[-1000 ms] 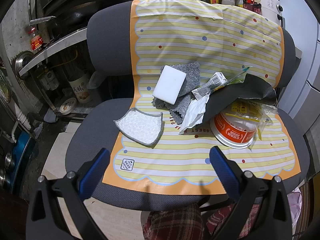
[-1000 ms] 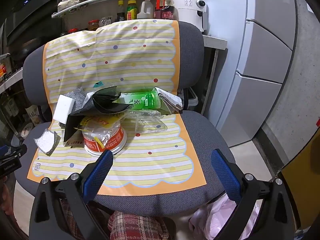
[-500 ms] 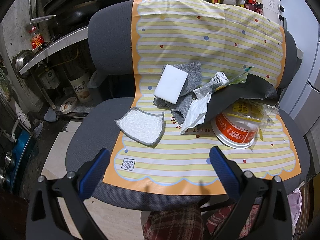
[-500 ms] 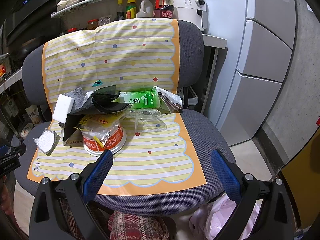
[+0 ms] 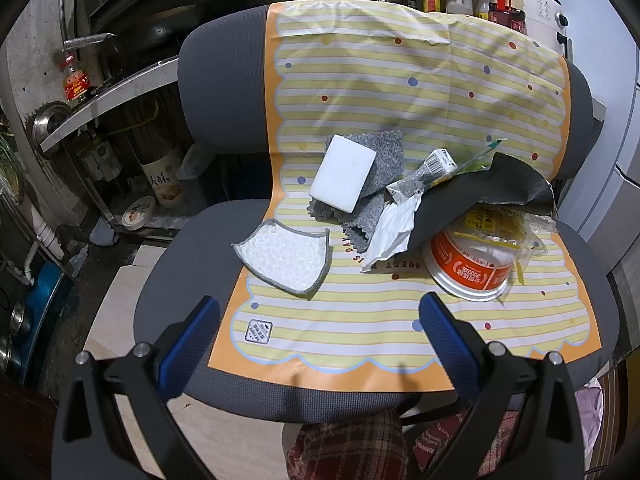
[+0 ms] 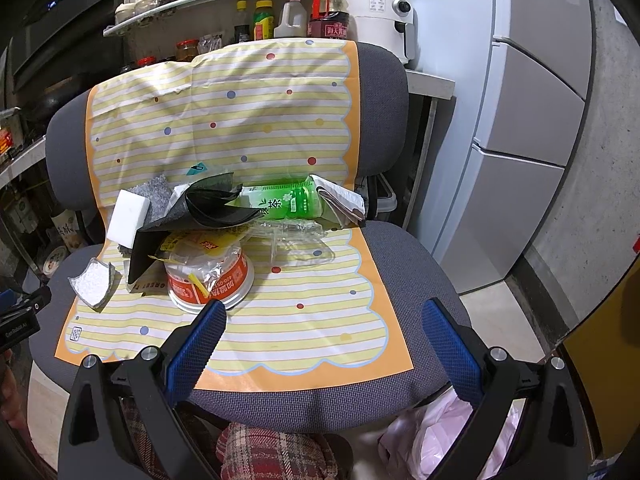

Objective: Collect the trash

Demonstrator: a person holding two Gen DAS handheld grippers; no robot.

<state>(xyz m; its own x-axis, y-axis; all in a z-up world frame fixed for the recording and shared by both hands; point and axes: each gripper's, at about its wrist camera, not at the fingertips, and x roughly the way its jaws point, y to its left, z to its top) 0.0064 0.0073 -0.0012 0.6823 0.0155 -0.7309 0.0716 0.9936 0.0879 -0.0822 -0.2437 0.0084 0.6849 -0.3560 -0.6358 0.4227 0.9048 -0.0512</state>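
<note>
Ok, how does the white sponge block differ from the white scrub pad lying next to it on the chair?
The sponge block is a thick, smooth, plain white rectangle; the scrub pad is thin, bumpy and edged in grey. The sponge block rests tilted on the grey cloth, while the scrub pad lies directly on the striped mat, its corners curling up. The scrub pad sits nearer the chair's front edge. Both are white cleaning items, and neither gripper touches them.

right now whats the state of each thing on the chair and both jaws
left gripper: jaws open, empty
right gripper: jaws open, empty
noodle cup: upside down, wrapper on top
green bottle: lying on its side
sponge: resting on grey cloth
black sheet: draped over the cup
scrub pad: flat on mat
</note>
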